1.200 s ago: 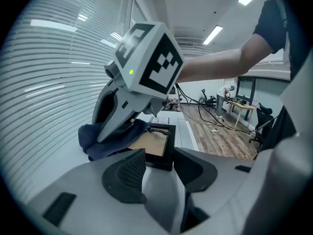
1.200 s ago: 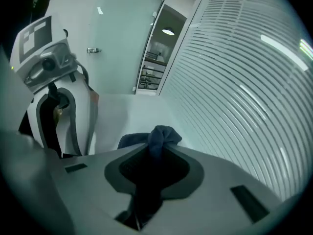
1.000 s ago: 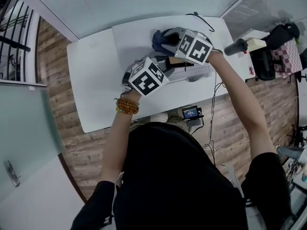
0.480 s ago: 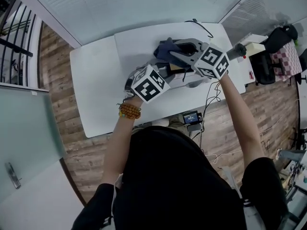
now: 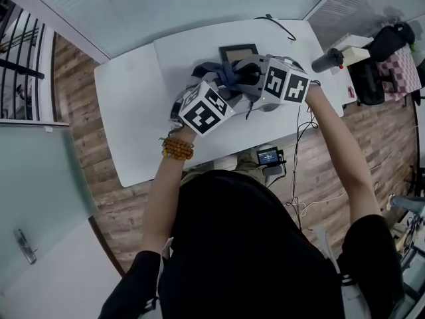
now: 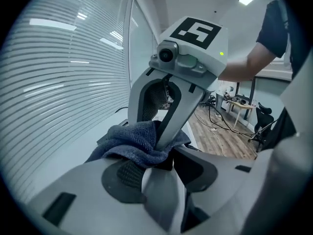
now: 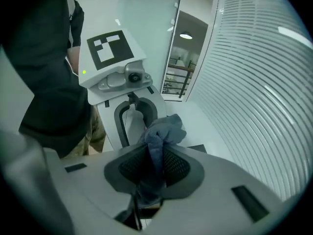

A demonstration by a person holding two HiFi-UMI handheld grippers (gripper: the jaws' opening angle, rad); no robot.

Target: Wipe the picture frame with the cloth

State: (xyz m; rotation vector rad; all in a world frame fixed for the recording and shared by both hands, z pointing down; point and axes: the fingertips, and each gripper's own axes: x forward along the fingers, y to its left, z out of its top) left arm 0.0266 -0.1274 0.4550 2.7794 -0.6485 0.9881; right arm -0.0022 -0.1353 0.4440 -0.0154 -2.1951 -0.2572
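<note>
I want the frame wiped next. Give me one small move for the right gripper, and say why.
Probably ease the right gripper forward and down so the cloth lands on the picture frame. Its jaws are shut on the cloth, which hangs at the frame's near edge, while the frame lies flat on the table, face mostly uncovered. Whether cloth and frame already touch is unclear.

The white worktop [image 5: 133, 105] carries a dark picture frame [image 5: 238, 50] near its far edge and a black cable [image 5: 280, 29] at its far right corner.

Office-like lab: white table [image 5: 129, 111], slatted blinds [image 6: 58, 62], wood floor [image 5: 73, 98], desk chair [image 6: 264, 117].
</note>
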